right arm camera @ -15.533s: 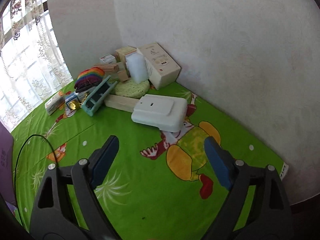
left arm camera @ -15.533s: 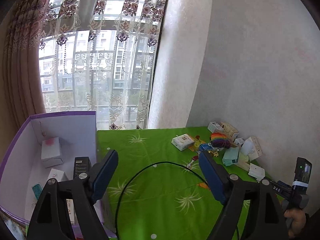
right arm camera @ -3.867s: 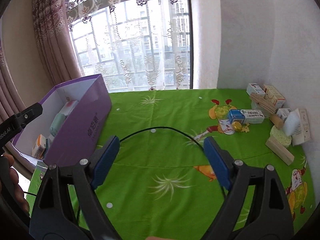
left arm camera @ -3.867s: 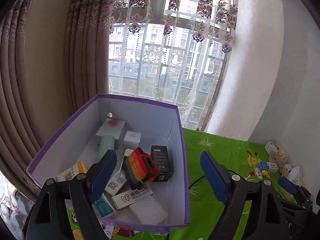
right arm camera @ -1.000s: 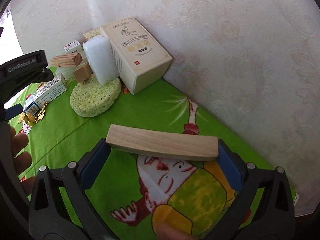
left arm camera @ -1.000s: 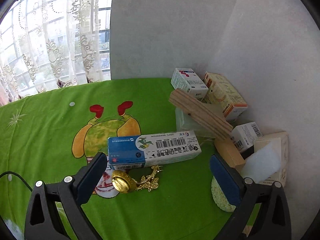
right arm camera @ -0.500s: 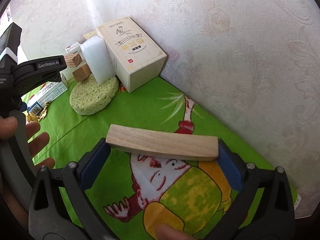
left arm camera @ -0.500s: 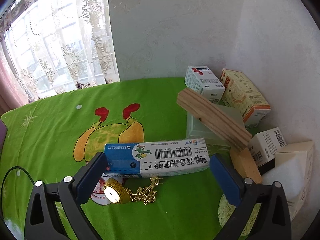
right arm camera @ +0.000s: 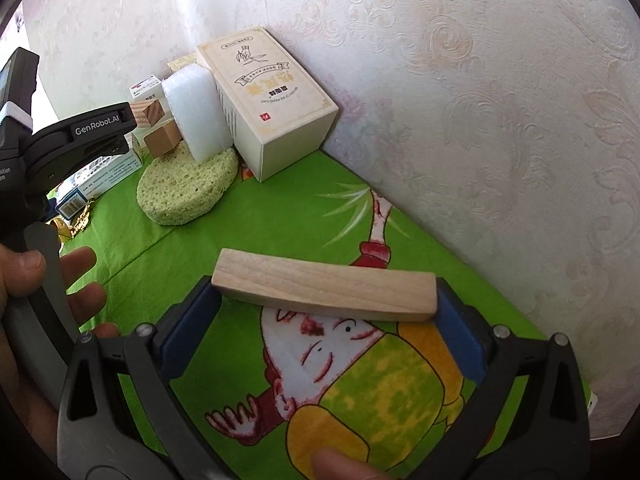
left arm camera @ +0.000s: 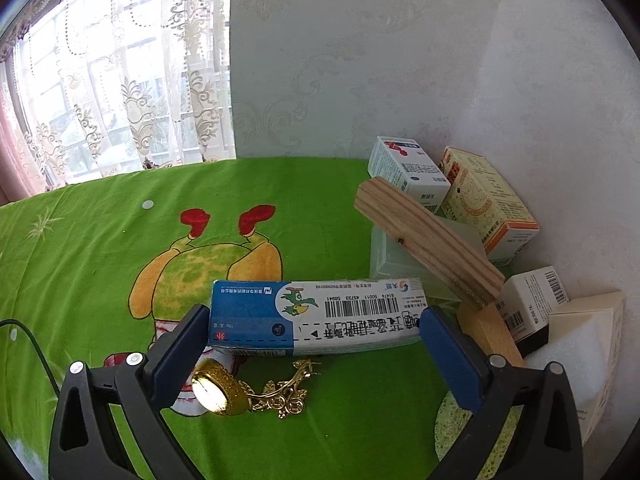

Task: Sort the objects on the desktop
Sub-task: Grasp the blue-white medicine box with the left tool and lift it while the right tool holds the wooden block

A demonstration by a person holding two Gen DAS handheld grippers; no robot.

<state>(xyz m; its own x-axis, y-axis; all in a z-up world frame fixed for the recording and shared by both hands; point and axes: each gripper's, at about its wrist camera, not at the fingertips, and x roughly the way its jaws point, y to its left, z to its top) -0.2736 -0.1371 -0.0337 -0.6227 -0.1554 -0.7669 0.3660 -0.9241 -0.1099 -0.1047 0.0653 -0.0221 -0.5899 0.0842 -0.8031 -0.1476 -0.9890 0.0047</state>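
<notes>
Carton (left arm camera: 316, 316) clamped; plank (right arm camera: 324, 290) seemingly gripped.

Blue-white box (left arm camera: 316, 316), pale wooden block (right arm camera: 324, 291), green cloth (left arm camera: 100, 240).

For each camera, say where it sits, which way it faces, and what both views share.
Left wrist: behind the left tool, facing the wall corner; it grips a blue and white box; only its fingers show.
Right wrist: behind the right tool, facing the wall; it grips a wooden block; a hand shows.
Shared: green sponge, green cloth.
</notes>
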